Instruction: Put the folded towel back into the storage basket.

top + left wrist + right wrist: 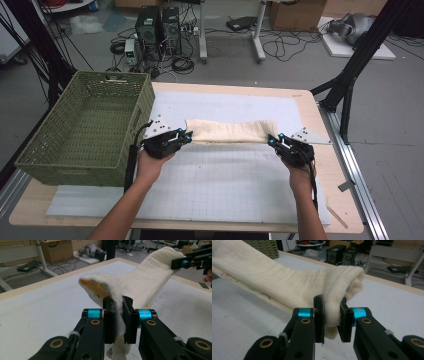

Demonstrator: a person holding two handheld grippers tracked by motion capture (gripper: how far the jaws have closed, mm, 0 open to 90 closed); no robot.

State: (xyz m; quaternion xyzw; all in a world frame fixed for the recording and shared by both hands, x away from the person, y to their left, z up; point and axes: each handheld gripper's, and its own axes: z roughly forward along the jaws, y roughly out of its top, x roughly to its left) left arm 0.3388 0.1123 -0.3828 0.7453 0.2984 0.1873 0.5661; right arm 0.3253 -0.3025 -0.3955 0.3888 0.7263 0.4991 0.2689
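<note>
Cream cloth (227, 131) stretched across mid-table, nearer the far edge, left gripper (186, 136) clamped on its left end and right gripper (273, 140) clamped on its right end; green basket (40, 152) at table's left edge.

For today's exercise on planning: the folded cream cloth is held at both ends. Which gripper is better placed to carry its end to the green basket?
Left. The left gripper grips the cloth right beside the green basket; the right gripper holds the far end.
</note>
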